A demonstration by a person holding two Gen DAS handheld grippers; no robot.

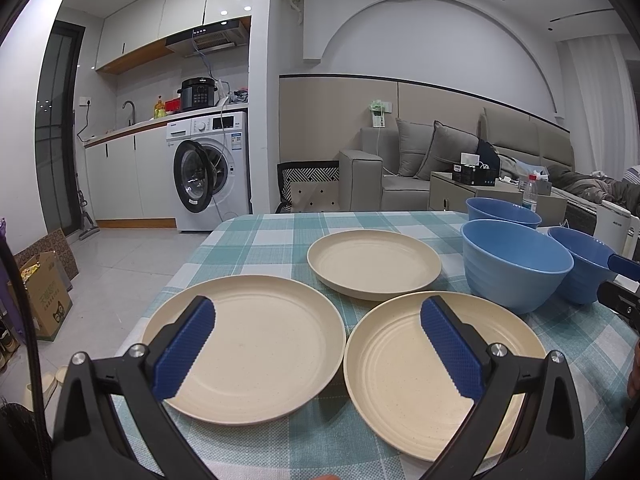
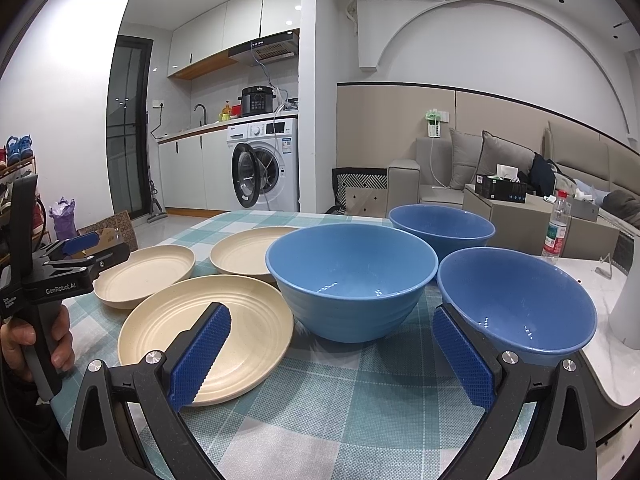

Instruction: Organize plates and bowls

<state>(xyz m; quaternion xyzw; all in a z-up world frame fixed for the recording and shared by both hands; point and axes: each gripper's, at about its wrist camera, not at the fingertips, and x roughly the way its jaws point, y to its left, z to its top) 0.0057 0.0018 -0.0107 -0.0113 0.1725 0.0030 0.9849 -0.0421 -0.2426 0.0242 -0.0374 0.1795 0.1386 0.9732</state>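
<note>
A: What colours are in front of you?
B: Your three plates (image 1: 244, 356) are cream, your bowls (image 2: 352, 280) blue, the tablecloth (image 2: 360, 400) teal-and-white check, your gripper pads (image 2: 202, 360) dark blue.

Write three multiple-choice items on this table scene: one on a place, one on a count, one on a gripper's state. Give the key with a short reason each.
1. Where do the bowls stand relative to the plates, seen from the left wrist?
A. left
B. right
C. stacked on them

2. How many cream plates lie on the tablecloth?
A. two
B. three
C. four

3. What is the left gripper doing?
A. open, holding nothing
B. clamped on a plate
C. shut on a bowl

Key: B, the nearest blue bowl sits right of the far plate. B, also the left plate and right plate. A, its fingers stand wide apart above the plates.
</note>
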